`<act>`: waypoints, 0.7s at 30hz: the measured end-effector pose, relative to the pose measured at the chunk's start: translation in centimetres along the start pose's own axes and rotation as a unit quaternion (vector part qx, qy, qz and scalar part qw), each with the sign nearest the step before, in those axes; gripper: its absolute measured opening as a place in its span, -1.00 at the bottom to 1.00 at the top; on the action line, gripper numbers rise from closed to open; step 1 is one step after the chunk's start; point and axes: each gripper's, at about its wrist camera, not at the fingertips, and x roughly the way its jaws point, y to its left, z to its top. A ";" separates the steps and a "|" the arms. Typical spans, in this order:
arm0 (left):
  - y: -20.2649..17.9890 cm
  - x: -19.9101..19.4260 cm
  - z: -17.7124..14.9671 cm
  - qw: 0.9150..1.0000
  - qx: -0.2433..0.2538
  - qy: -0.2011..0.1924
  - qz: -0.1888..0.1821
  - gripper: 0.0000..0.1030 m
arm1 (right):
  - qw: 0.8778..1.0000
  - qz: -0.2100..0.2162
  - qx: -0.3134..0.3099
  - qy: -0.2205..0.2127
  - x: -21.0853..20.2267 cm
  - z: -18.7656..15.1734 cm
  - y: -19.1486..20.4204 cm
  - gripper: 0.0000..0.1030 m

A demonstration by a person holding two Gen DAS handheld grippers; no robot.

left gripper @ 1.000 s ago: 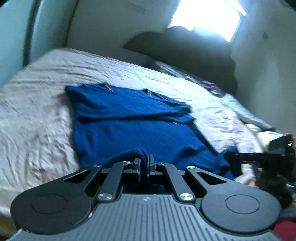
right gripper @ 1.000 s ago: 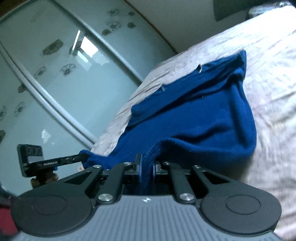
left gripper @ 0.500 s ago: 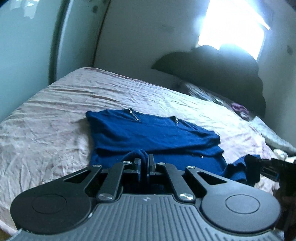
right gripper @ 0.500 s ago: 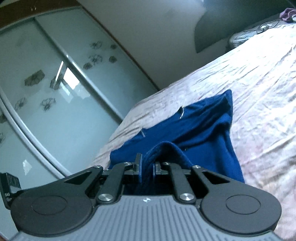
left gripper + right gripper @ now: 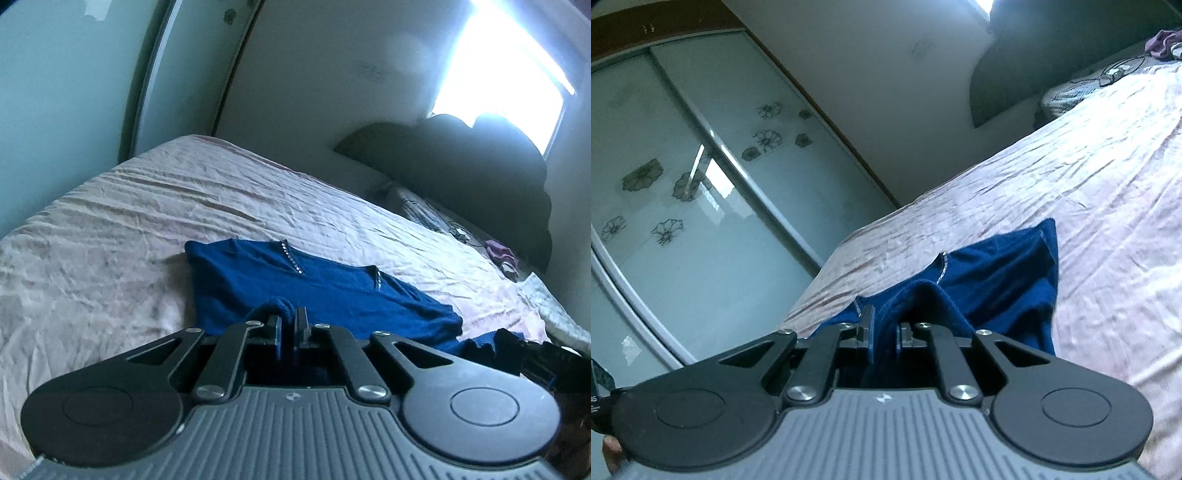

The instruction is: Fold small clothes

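Observation:
A dark blue knit top (image 5: 314, 284) lies on the pink bedsheet (image 5: 110, 236), its neckline with sparkly trim towards the far side. My left gripper (image 5: 288, 328) is shut on a bunched edge of the top at its near side. My right gripper (image 5: 884, 334) is shut on another part of the same top (image 5: 997, 269), with cloth draped up between its fingers. The right gripper's body shows at the lower right of the left wrist view (image 5: 532, 354). The near hem is hidden behind the grippers.
A dark headboard (image 5: 461, 166) and patterned pillows (image 5: 424, 214) stand at the far end of the bed, with a purple cloth (image 5: 500, 253) beside them. Sliding glass wardrobe doors with flower prints (image 5: 683, 184) run along the left side. A bright window (image 5: 506, 70) is above.
Both grippers have moved forward over the top with the near edge held, carrying it towards the neckline. Less of the blue cloth now shows ahead of them.

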 end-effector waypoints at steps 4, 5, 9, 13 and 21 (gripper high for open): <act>0.1 1.5 1.4 1.000 0.003 0.013 0.006 -0.91 | 1.000 -0.004 0.013 -0.003 1.4 0.5 -0.8 -0.80; 0.2 1.9 1.7 1.000 0.004 0.015 0.008 -0.91 | 1.000 -0.006 0.013 -0.002 1.8 0.7 -1.0 -0.80; 0.2 3.5 3.0 1.000 0.008 0.016 0.009 -0.91 | 1.000 -0.012 0.015 0.002 3.7 1.3 -1.6 -0.80; -0.1 6.0 4.2 1.000 0.017 0.014 0.017 -0.91 | 1.000 -0.012 0.025 0.001 6.0 2.4 -2.5 -0.80; 0.4 13.0 5.6 0.998 0.008 0.035 0.046 -0.91 | 0.998 -0.034 0.053 0.017 11.2 4.1 -5.2 -0.80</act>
